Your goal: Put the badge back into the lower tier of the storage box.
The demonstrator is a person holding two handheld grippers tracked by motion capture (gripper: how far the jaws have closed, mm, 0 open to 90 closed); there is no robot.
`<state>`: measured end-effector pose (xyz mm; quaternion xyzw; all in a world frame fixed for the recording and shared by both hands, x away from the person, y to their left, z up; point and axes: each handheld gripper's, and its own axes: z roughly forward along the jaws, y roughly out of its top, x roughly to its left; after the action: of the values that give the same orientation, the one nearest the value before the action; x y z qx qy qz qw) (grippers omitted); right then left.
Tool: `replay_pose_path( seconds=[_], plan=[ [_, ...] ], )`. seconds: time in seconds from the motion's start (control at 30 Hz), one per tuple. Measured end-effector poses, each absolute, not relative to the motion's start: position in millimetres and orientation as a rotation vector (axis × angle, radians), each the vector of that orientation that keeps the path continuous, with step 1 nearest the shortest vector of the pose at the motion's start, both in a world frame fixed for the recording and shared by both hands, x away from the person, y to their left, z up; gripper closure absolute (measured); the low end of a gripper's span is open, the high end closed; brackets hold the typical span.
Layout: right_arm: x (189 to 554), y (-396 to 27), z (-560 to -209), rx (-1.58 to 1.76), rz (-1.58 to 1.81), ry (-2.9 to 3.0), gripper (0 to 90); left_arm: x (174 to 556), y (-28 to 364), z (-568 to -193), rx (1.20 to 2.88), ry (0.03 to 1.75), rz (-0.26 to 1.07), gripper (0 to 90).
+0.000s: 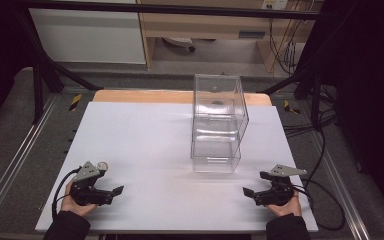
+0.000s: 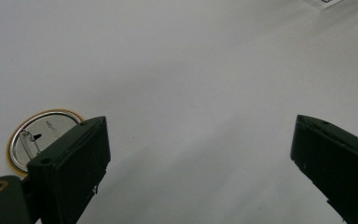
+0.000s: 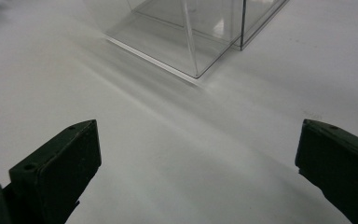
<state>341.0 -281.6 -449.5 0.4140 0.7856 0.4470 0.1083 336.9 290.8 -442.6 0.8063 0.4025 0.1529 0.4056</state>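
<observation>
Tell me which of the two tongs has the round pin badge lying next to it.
The left tongs. The badge lies on the white table just beyond them, back side up, whereas the right tongs face the clear box.

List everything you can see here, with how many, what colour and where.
Table top: one, white, centre of the high view.
Clear box: one, transparent, two stacked compartments, standing right of centre toward the far edge.
Pin badge: one, silver back with gold rim, lying flat beside the left hand-held gripper.
Left hand-held gripper: one, black with grey plate, near left corner, open.
Right hand-held gripper: one, black with grey plate, near right corner, open.
Hands: two, holding the grippers at the near edge.
</observation>
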Motion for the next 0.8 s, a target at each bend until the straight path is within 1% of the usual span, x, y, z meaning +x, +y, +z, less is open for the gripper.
replay_pose_path(
  seconds=[0.8],
  plan=[
    [340, -281, -450, 1.219, 1.299, 2.317, 0.8, 334, 294, -431, 2.026, 1.065, 0.422, 4.5]
  ],
)
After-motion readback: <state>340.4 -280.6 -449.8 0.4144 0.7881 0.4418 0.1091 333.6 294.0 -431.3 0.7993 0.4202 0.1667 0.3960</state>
